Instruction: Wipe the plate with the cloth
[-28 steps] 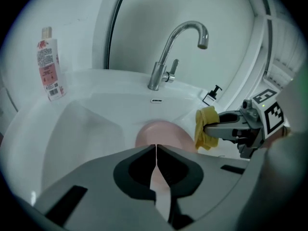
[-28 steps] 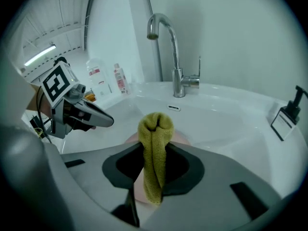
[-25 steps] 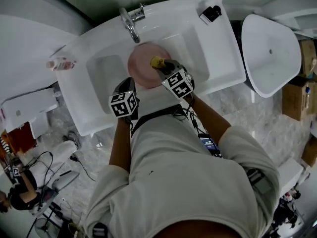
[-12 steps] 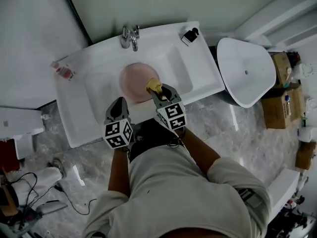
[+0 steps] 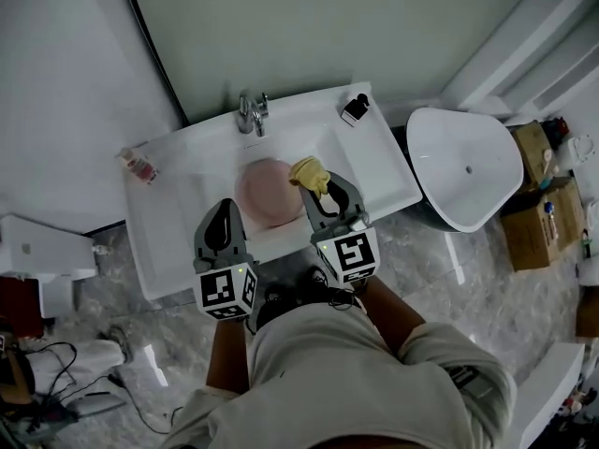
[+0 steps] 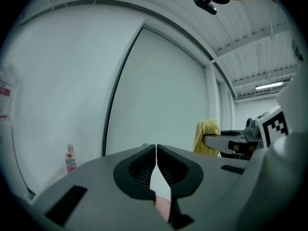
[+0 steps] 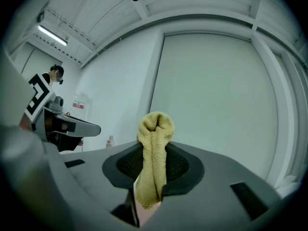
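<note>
Pinching fuzzy yellow cloth (image 5: 309, 173), right claw (image 5: 316, 189) hangs by round pink plate (image 5: 262, 195) — left claw (image 6: 156, 150) clenched empty.

Wall ahead of you: plain pale panels (image 5: 318, 26), split by one dark upright seam (image 5: 152, 50). Below it: white washbasin (image 5: 382, 168) with chrome tap (image 5: 251, 112); small red-labelled bottle (image 5: 138, 166) on its left corner. To your right: white oval fixture (image 5: 463, 166), cardboard boxes (image 5: 535, 221) beyond it. Under your feet: grey marbled floor (image 5: 440, 269). To your left: white cabinet (image 5: 37, 246), loose cables (image 5: 56, 368) on the floor nearer you. Overhead: white ribbed ceiling (image 7: 96, 13) with one lit strip light (image 7: 52, 34).
</note>
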